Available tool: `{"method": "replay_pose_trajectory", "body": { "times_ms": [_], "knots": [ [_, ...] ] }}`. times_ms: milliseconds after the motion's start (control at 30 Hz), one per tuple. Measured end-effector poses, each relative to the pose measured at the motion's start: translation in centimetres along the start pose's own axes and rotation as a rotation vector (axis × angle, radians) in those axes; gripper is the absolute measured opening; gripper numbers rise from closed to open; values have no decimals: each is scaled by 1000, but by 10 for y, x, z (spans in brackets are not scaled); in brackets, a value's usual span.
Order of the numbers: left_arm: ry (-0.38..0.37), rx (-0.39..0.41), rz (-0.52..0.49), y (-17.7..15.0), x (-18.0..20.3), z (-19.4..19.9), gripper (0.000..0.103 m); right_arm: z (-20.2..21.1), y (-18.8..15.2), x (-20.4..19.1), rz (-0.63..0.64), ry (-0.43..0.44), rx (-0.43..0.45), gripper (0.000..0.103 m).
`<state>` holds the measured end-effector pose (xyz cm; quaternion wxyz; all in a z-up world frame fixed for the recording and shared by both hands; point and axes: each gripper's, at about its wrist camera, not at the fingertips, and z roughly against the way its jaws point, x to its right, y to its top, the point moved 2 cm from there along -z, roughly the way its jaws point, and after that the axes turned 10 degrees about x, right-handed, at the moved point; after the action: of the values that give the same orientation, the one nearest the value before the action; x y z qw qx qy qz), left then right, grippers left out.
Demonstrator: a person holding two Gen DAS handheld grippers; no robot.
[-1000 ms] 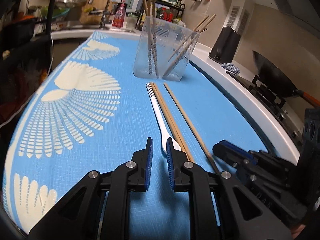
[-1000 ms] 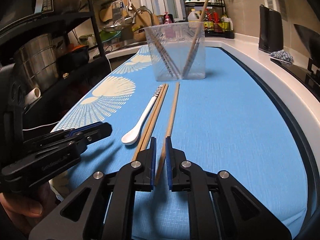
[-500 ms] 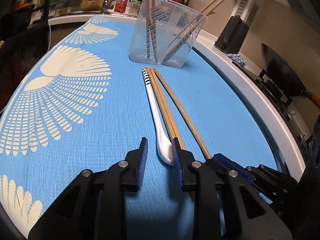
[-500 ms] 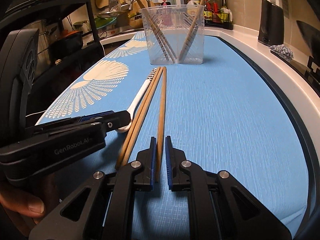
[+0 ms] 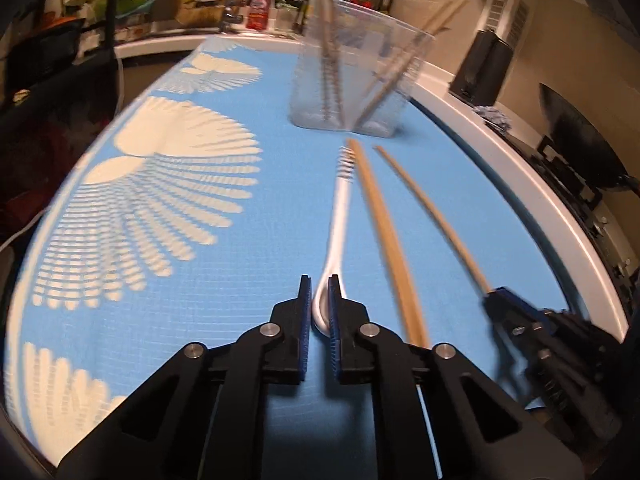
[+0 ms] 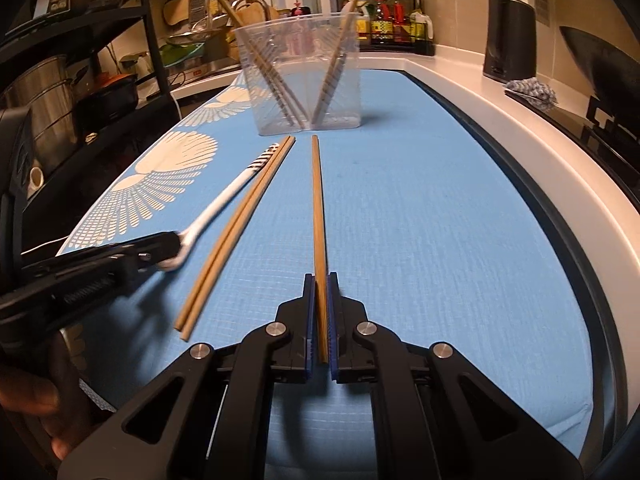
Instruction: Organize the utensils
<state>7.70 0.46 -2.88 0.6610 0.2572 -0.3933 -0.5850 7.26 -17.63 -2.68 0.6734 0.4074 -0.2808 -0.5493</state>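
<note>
A white spoon [image 5: 340, 216] with a striped handle lies on the blue mat [image 5: 240, 320]. My left gripper [image 5: 320, 284] is closing on the spoon's bowl, and its pads press the sides. The right wrist view shows that gripper [image 6: 176, 240] at the spoon [image 6: 224, 200]. A pair of wooden chopsticks [image 6: 240, 220] lies loose beside the spoon. My right gripper [image 6: 320, 278] is closing on the near end of a single chopstick [image 6: 318, 200], pinched between the pads. The clear plastic holder [image 6: 304, 80] stands beyond with several chopsticks in it.
A white counter edge [image 6: 560, 208] runs along the mat's right side, with a black appliance [image 6: 508, 36], a cloth [image 6: 532, 90] and a wok [image 5: 580, 140] past it. A dark shelf rack [image 6: 60, 80] with pots stands on the left.
The left jaws spread around the spoon's bowl, then closed on it. The right gripper slid forward over the single chopstick's end, and that chopstick now lies apart from the pair.
</note>
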Motion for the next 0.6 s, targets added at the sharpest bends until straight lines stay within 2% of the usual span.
{"method": "replay_pose_trajectory", "body": {
  "times_ms": [100, 267, 600],
  "knots": [
    [44, 36, -41, 0, -15, 7, 8, 1, -1, 10, -15, -26, 3, 6],
    [17, 71, -33, -6, -23, 13, 8, -1, -6, 16, -22, -39, -3, 6],
    [23, 128, -56, -12, -16, 15, 9, 0, -7, 16, -21, -31, 5, 7]
  ]
}}
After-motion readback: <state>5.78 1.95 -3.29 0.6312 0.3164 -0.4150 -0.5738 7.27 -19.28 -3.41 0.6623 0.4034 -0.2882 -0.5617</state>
